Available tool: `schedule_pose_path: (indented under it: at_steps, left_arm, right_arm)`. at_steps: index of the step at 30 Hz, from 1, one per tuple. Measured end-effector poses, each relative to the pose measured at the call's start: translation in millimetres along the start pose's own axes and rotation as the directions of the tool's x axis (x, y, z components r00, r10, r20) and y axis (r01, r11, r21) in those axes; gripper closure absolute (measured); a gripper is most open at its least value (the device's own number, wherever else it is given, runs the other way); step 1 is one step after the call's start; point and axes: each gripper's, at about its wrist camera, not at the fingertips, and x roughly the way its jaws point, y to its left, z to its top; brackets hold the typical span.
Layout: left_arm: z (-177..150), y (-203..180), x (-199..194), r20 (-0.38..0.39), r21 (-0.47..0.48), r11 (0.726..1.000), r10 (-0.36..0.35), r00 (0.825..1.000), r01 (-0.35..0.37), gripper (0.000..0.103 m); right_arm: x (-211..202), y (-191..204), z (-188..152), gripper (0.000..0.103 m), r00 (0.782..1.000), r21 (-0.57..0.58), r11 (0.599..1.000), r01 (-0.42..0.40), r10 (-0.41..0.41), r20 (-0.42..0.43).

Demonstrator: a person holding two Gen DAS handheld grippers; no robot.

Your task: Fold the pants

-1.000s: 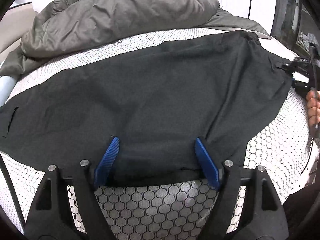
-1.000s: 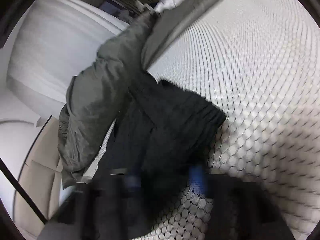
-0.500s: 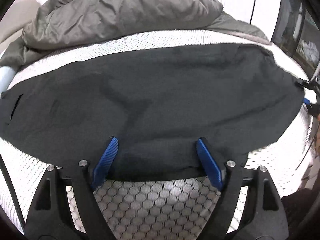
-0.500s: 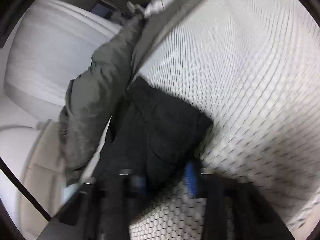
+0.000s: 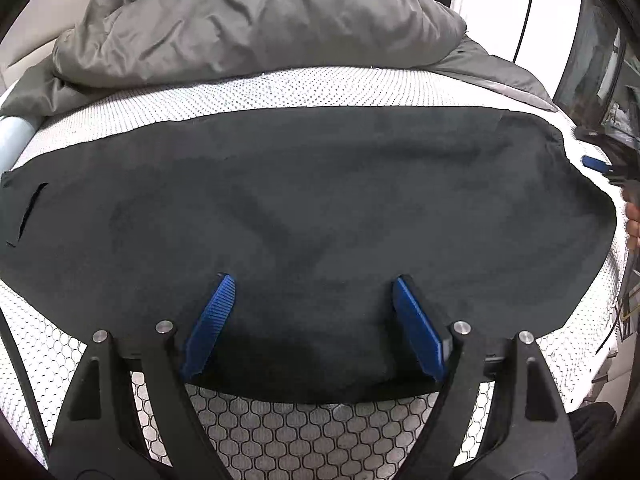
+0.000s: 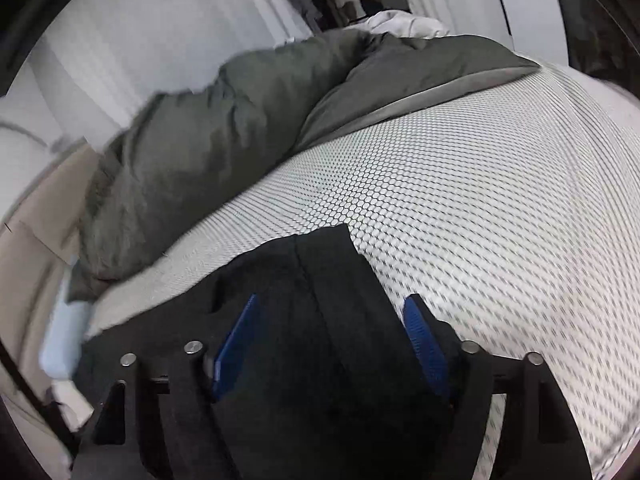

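In the left wrist view, a narrow slit pocket [image 5: 26, 216] showed at the far left edge of the black, soft-fabric pants [image 5: 304, 208], which lay spread flat across the white mattress cover printed with a black honeycomb pattern [image 5: 280, 436], their long side running from left to right. Behind them, along the far side of the bed, a crumpled olive-grey quilt [image 5: 256, 20] was heaped up, well apart from the near hem. The left gripper [image 5: 310, 320], black-framed with blue ribbed pads, stood with its fingers spread wide over the near edge of the pants, the cloth lying between them without being pinched. At the far right of that view, just beside the rounded end of the garment, a blue pad of the right gripper [image 5: 596, 163] and part of the person's hand [image 5: 633, 220] were visible. In the right wrist view, somewhat blurred, the right gripper [image 6: 332, 344] likewise had its fingers apart, straddling a seamed end of the black pants [image 6: 316, 280] that rested on the mattress cover [image 6: 500, 220], with the quilt [image 6: 208, 152] piled up to the left and beyond
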Motion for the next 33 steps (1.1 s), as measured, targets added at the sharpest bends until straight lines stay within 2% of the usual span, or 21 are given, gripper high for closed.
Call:
schedule_pose_path:
  at_steps: [3,6,7,8,9,10,12,15,17,18,19,21,22,24,27,28,30,33]
  left_arm:
    - [-1.3,-0.4,0.9,-0.002,0.014,1.0,0.006,1.0,-0.006,0.024]
    - [-2.6,-0.1,1.4,-0.004,0.031,0.999,0.018,1.0,-0.018,0.024]
    - [-3.8,-0.5,0.5,-0.001,0.043,0.999,0.023,1.0,-0.023,0.024]
    - [-4.6,-0.7,0.0,0.001,0.051,0.998,0.025,1.0,-0.025,0.024]
    - [-5.6,-0.6,-0.9,0.004,0.063,0.998,0.028,1.0,-0.029,0.024]
    - [-6.3,0.3,-1.5,0.006,0.072,0.997,0.03,1.0,-0.03,0.024]
    - [-7.6,1.6,-2.7,0.008,0.078,0.996,0.034,0.999,-0.034,0.023]
    - [-6.4,2.6,-3.1,0.008,0.071,0.997,0.035,0.999,-0.036,0.024]
    - [-6.3,1.7,-3.1,0.007,0.066,0.997,0.04,0.999,-0.041,0.024]
    - [-6.4,1.8,-3.0,0.005,0.065,0.997,0.044,0.999,-0.044,0.024]
    - [-6.6,2.4,-3.0,0.004,0.062,0.997,0.046,0.999,-0.046,0.024]
    - [-6.4,5.1,-3.9,0.002,0.052,0.997,0.052,0.999,-0.052,0.024]
    - [-5.9,6.7,-5.0,0.001,0.046,0.997,0.055,0.998,-0.055,0.024]
    - [-5.9,9.1,-8.5,0.008,0.036,0.998,0.048,0.999,-0.048,0.024]
    - [-5.7,10.2,-10.7,0.013,0.025,0.998,0.055,0.998,-0.056,0.024]
    - [-5.9,11.1,-11.2,0.011,0.019,0.998,0.057,0.998,-0.057,0.024]
    - [-7.3,13.3,-12.7,0.009,0.01,0.998,0.058,0.998,-0.058,0.024]
    - [-10.7,15.2,-14.0,0.004,0.01,0.998,0.062,0.998,-0.062,0.024]
  right_arm:
    - [34.8,10.8,-0.4,0.019,0.997,-0.017,0.998,0.056,-0.057,-0.049]
    - [58.1,15.3,-1.8,0.021,0.999,-0.01,1.0,0.023,-0.023,-0.046]
    - [62.0,16.6,-2.9,0.037,0.999,-0.018,0.999,0.033,-0.033,-0.032]
    - [65.9,18.5,-2.9,0.048,0.997,-0.036,0.997,0.075,-0.075,-0.024]
    - [69.3,18.5,-3.4,0.054,0.994,-0.05,0.993,0.103,-0.105,-0.024]
    - [68.6,17.4,-1.7,0.06,0.997,-0.047,0.996,0.08,-0.081,-0.008]
    - [64.6,21.2,1.6,0.064,0.998,-0.075,0.996,0.056,-0.054,0.03]
    - [63.6,30.8,6.6,0.064,0.992,-0.114,0.988,0.103,-0.093,0.086]
    - [65.6,29.2,3.8,0.059,0.981,-0.1,0.98,0.175,-0.164,0.106]
    - [67.1,23.0,0.9,0.048,0.978,-0.083,0.977,0.196,-0.189,0.093]
    - [75.9,18.9,-0.2,0.043,0.977,-0.055,0.977,0.205,-0.201,0.067]
    - [73.5,14.7,-1.6,0.04,0.985,-0.032,0.985,0.17,-0.168,0.04]
    - [64.2,10.4,-4.6,0.028,0.988,-0.032,0.988,0.149,-0.147,0.044]
    - [35.9,8.9,-11.0,0.011,0.992,-0.031,0.995,0.095,-0.092,0.081]
    - [-9.2,3.8,-23.5,0.008,0.989,-0.011,1.0,0.02,-0.018,0.147]
    - [-22.9,-0.2,-30.5,0.005,0.985,0.012,1.0,-0.001,-0.001,0.17]
    - [-47.1,-14.1,-51.9,0.004,0.977,0.09,0.995,-0.045,0.025,0.214]
    - [-54.5,-37.8,-85.9,0.004,0.981,0.196,0.976,-0.09,0.053,0.186]
